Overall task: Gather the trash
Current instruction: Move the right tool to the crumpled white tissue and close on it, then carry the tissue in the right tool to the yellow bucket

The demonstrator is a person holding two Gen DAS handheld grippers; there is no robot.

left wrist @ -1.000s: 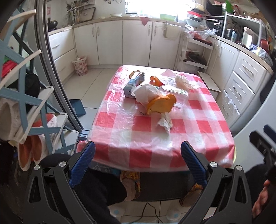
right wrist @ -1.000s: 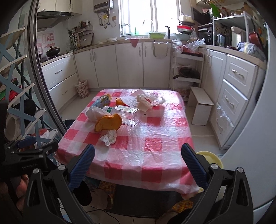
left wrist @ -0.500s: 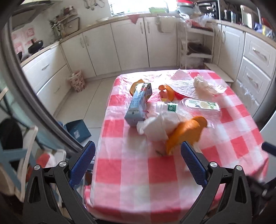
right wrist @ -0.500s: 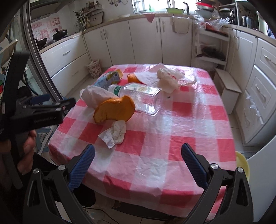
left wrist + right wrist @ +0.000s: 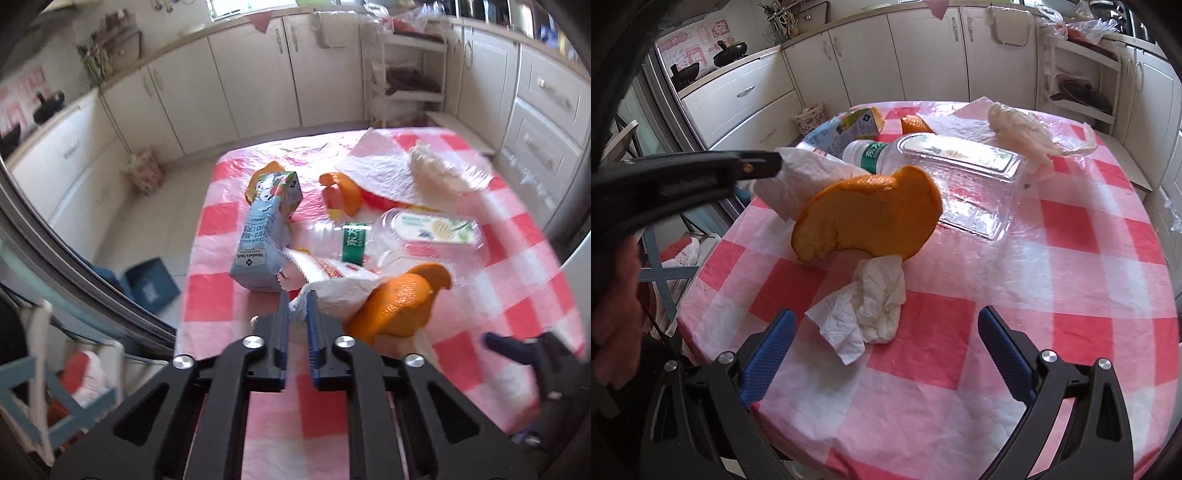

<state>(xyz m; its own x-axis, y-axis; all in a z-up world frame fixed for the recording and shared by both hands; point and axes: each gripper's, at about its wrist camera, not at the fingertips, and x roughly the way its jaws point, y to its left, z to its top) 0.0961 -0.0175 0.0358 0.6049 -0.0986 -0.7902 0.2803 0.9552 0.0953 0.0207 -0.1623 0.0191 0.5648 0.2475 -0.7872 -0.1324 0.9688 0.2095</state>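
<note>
Both views sit far closer to the checked tablecloth than a second ago, when the whole table lay in the middle distance with floor and a seated person's legs below it.

The left gripper, spread wide in both earlier frames, has just snapped together; at the lower centre of its view the blue pads pinch the corner of a white plastic bag. In the right wrist view the same gripper enters from the left edge, its tip meeting the bag at upper left. Whether the bag is lifted off the cloth is hard to judge.

The right gripper has just narrowed slightly but stands wide apart with nothing in it; a crumpled tissue lies on the cloth in front of and between its fingers, at lower centre.

A large orange peel leans against the bag, touching the tissue below. Behind them lie a clear bottle, a clear plastic box and a blue carton.
</note>
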